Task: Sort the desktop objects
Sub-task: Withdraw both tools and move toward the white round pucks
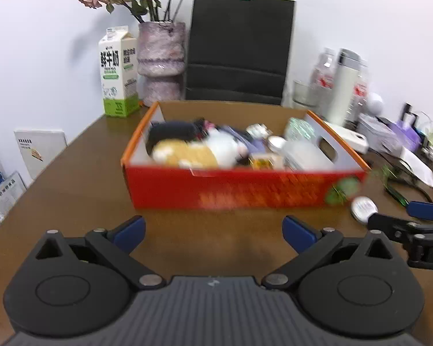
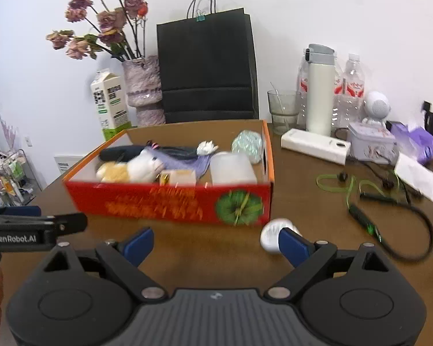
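Both grippers were over the near part of the brown table [image 1: 72, 178], pointing toward the red cardboard box [image 1: 245, 190].

Left gripper [image 1: 213, 230]: jaws spread wide, blue pads well apart, only bare table between them. Nothing held.

Right gripper [image 2: 216, 245]: jaws likewise spread, nothing between the pads. Its right finger [image 2: 294, 246] overlapped a small white oval object [image 2: 271, 230] lying on the table just off the box's near right corner; contact could not be judged. In the left wrist view the same object [image 1: 363, 207] lay just beyond the right gripper's tip.

Box open-topped, near the middle of the table, orange rim, green printed motif at the near right corner. Contents, packed close together: a white and yellow plush toy [image 2: 132, 170] at the near left, a dark item behind it, a purple item in the middle, a translucent white container [image 2: 231, 168] at the near right, a pale green iridescent bundle [image 2: 246, 142] at the far right corner. Both views were blurred, so finer detail was unreadable.

Behind the box: milk carton [image 2: 109, 103], vase of dried roses [image 2: 143, 89], black paper bag [image 2: 207, 66].

Right of the box, on the table: glass [image 2: 283, 109], white flask [image 2: 320, 98], clear bottles [image 2: 349, 92], white power bank [image 2: 314, 144], green-corded earphones [image 2: 358, 199].
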The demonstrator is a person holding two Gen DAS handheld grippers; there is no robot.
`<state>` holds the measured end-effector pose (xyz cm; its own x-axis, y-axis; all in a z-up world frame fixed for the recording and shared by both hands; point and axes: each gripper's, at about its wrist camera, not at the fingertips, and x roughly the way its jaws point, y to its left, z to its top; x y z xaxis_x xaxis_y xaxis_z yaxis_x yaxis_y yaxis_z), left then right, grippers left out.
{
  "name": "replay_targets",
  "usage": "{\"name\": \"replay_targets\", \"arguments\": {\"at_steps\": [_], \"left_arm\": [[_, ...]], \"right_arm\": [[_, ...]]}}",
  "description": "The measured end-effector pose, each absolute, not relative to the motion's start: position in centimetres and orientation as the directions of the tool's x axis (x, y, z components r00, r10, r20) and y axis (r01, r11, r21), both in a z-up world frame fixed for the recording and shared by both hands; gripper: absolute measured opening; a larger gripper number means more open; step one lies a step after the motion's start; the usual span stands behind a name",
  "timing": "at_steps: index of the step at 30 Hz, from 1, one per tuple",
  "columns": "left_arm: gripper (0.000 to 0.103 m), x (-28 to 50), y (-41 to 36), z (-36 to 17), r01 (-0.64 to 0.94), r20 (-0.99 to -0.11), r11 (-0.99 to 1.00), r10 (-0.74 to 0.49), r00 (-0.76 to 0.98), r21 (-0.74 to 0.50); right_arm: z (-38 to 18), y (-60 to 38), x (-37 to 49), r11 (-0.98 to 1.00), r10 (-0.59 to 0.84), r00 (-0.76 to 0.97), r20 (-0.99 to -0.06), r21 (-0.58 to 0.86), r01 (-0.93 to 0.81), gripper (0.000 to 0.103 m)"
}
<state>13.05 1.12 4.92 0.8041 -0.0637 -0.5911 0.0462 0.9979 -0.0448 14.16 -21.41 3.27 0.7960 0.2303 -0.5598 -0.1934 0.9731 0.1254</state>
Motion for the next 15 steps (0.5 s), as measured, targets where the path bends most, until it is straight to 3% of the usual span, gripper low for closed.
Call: {"name": "replay_targets", "arguments": {"at_steps": [9, 15], "left_arm": [[0.103, 3.1, 1.4, 0.6, 0.046, -0.513, 0.998, -0.061, 0.856, -0.041], [0.103, -1.5, 2.1, -1.1, 0.026, -0.522, 0.996, -0.066, 0.850, -0.084]], "right_arm": [[0.0, -21.8, 4.4, 0.966, 0.254, 0.812, -0.525, 0.172, -0.191, 0.093], [-1.6, -21.8, -1.2, 0.960, 0.279, 0.829, -0.485, 0.161, -0.230, 0.093]]}}
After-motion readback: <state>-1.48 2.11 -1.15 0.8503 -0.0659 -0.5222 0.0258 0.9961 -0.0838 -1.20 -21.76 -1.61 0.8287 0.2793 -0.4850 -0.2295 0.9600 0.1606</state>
